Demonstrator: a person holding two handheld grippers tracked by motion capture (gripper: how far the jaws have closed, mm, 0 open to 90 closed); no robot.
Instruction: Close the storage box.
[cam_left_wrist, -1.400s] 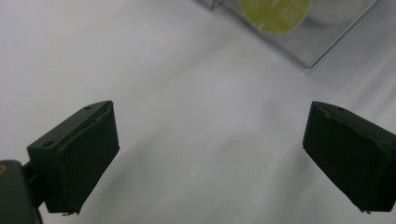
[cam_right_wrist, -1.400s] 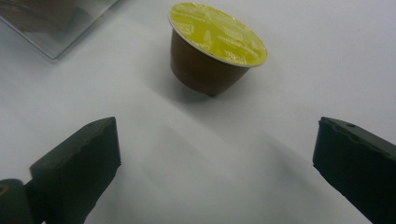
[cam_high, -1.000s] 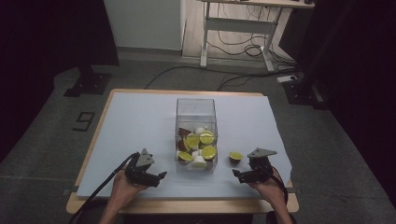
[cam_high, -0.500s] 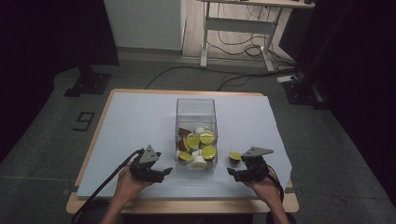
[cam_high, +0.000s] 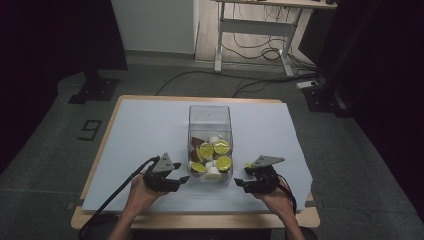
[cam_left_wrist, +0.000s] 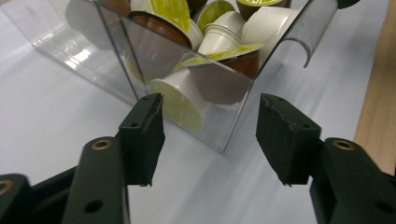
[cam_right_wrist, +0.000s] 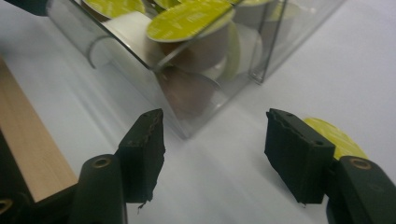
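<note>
Clear plastic box (cam_high: 210, 131) standing upright near the middle of the white table cover (cam_high: 140, 130), toward the near edge, open at the top. Inside, a heap of coffee capsules (cam_high: 214, 156): yellow-green foil lids, white cups and brown cups, piled against the near wall and tilted every way. In the left gripper view, a near corner of the box (cam_left_wrist: 224, 100) straight ahead, with a white capsule with a pale green lid (cam_left_wrist: 180, 100) pressed against the clear wall and a brown one beside it. In the right gripper view, another near corner (cam_right_wrist: 187, 126), a green-lidded brown capsule (cam_right_wrist: 196, 32) lying on top.

One loose capsule (cam_high: 248, 165) on the cover just right of the box, close behind the right gripper; seen as a yellow-green lid (cam_right_wrist: 334, 137) partly hidden behind one jaw in the right gripper view.

Left gripper (cam_high: 176, 181) resting low on the cover just left of the box's near corner, held in a hand (cam_high: 139, 190), jaws spread wide with nothing between them. Right gripper (cam_high: 246, 183) likewise low, just right of the near corner, held in a hand (cam_high: 276, 196), jaws equally wide apart and empty. Neither touching the box.

Bare wooden table edge (cam_high: 200, 220) along the near side of the cover.
</note>
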